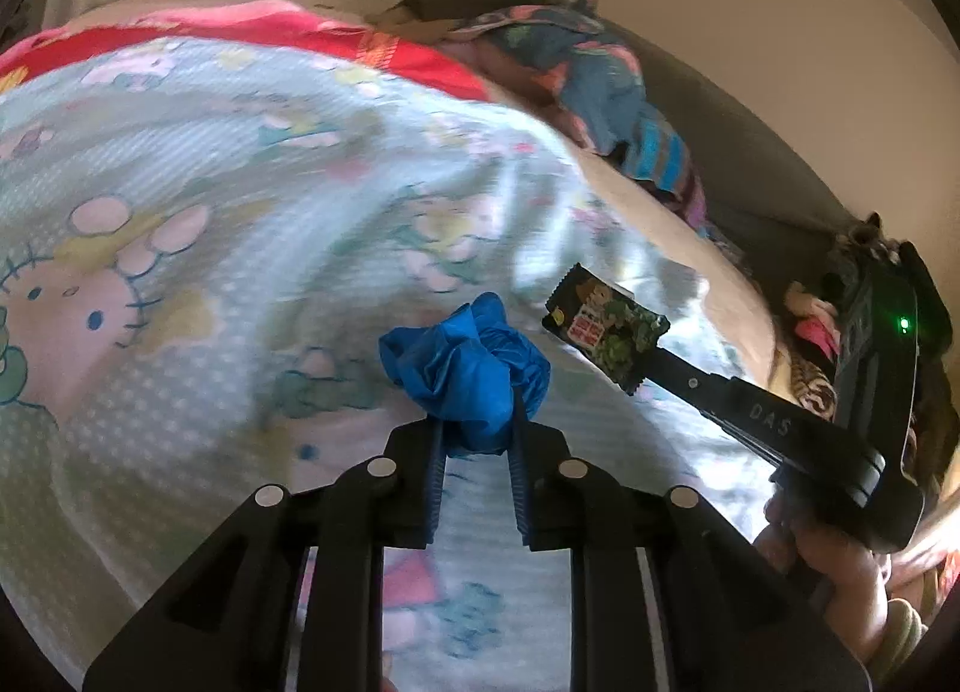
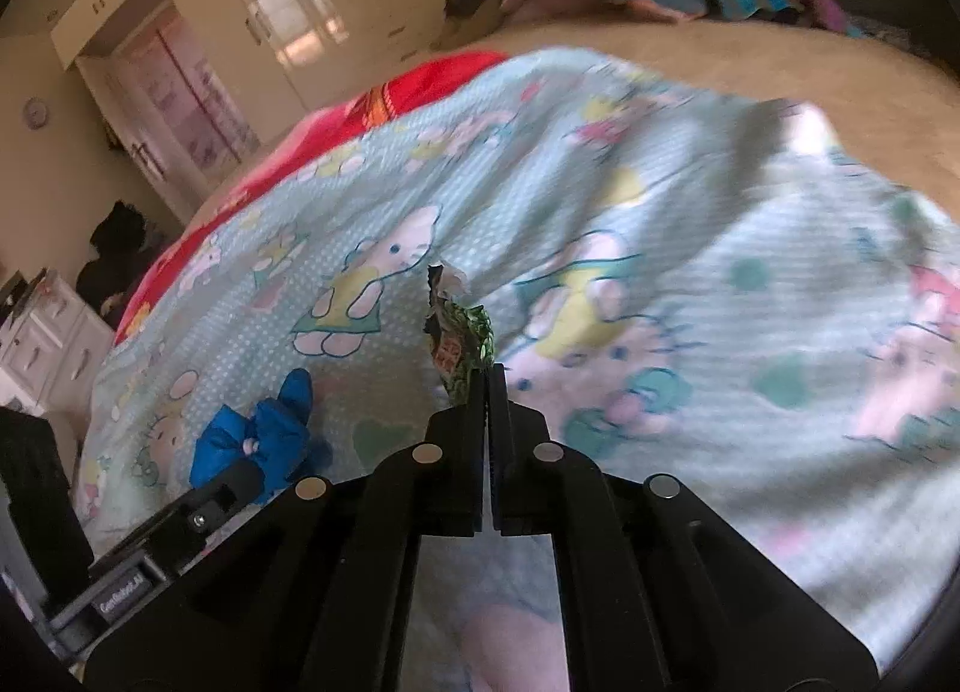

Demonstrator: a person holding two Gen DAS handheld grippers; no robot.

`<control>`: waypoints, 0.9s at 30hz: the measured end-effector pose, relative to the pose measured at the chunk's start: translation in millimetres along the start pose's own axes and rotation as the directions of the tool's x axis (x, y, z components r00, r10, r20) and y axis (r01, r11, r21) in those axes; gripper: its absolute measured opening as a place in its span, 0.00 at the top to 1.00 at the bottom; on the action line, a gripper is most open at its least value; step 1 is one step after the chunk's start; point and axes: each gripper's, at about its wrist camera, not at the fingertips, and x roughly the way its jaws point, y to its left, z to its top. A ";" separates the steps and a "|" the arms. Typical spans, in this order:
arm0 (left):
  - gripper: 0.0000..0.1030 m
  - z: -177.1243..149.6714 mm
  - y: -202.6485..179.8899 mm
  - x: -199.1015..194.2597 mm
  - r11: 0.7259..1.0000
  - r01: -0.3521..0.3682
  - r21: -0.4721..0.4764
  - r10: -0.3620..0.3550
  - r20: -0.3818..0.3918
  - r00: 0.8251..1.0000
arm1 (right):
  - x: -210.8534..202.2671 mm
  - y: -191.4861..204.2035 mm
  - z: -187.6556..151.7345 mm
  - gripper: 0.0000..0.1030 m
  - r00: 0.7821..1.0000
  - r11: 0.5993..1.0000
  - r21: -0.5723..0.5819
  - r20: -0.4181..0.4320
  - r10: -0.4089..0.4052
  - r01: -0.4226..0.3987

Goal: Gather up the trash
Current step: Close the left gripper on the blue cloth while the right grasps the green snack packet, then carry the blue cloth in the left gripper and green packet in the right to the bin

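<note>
Both tools are loaded above the bed: blue plastic in my left, a snack wrapper in my right.

Black fingers (image 1: 432, 452) of my left tool (image 1: 477, 440) are clamped on a crumpled blue plastic bag (image 1: 465, 371), which bulges out past the tips and hangs just above the bedspread. My right tool (image 2: 487, 377) has its jaws pressed nearly together on the lower end of a green and dark printed snack wrapper (image 2: 459, 344); the wrapper stands up from the tips, its torn top edge pointing away from me. From the left wrist view the wrapper sits just right of the blue bag, near it but apart. Under both lies a pale blue cartoon-cat bedspread (image 1: 210, 200), rumpled, with a red blanket (image 2: 252, 164) along its far edge and a heap of clothes (image 1: 600, 80) further back on the bed.
</note>
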 end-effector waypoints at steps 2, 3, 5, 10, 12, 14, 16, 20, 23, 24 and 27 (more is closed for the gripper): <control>0.83 -1.5 -12.6 -3.5 0.999 0.021 0.026 -0.021 0.003 1.000 | -18.4 -8.7 -2.3 1.00 0.999 1.000 0.022 0.032 -0.003 0.002; 0.83 -2.3 -20.2 -5.6 0.999 0.035 0.040 -0.035 0.003 0.999 | -24.7 -12.5 -1.4 1.00 0.999 1.000 0.031 0.046 -0.006 0.005; 0.83 -4.2 -31.8 -8.7 0.997 0.054 0.061 -0.054 0.003 0.999 | -43.9 -22.5 -5.0 1.00 0.997 0.999 0.049 0.074 -0.015 0.012; 0.83 -10.4 -66.1 -16.2 0.987 0.107 0.116 -0.108 -0.003 0.994 | -88.1 -41.0 -16.1 1.00 0.989 0.997 0.066 0.135 -0.054 0.045; 0.83 -14.0 -79.6 -19.5 0.982 0.125 0.143 -0.125 -0.008 0.992 | -105.1 -50.1 -23.0 1.00 0.986 0.996 0.080 0.155 -0.061 0.049; 0.83 -17.2 -89.6 -22.2 0.977 0.138 0.162 -0.138 -0.010 0.990 | -120.2 -60.5 -26.2 1.00 0.984 0.993 0.100 0.165 -0.072 0.056; 0.83 -21.1 -101.0 -25.6 0.971 0.156 0.180 -0.156 -0.015 0.988 | -138.4 -71.0 -31.4 1.00 0.979 0.991 0.115 0.185 -0.087 0.067; 0.83 -28.1 -124.6 -32.0 0.956 0.186 0.225 -0.185 -0.025 0.982 | -168.0 -88.9 -43.6 1.00 0.968 0.984 0.143 0.213 -0.132 0.103; 0.83 -34.5 -142.4 -36.5 0.943 0.209 0.258 -0.207 -0.034 0.978 | -189.6 -105.0 -53.7 1.00 0.960 0.976 0.176 0.228 -0.165 0.126; 0.83 -37.2 -148.7 -37.7 0.938 0.216 0.270 -0.214 -0.037 0.976 | -197.0 -110.1 -57.8 1.00 0.956 0.973 0.185 0.232 -0.181 0.139; 0.83 -43.3 -163.9 -39.7 0.925 0.237 0.296 -0.233 -0.049 0.971 | -214.6 -123.7 -68.1 1.00 0.948 0.964 0.212 0.241 -0.210 0.160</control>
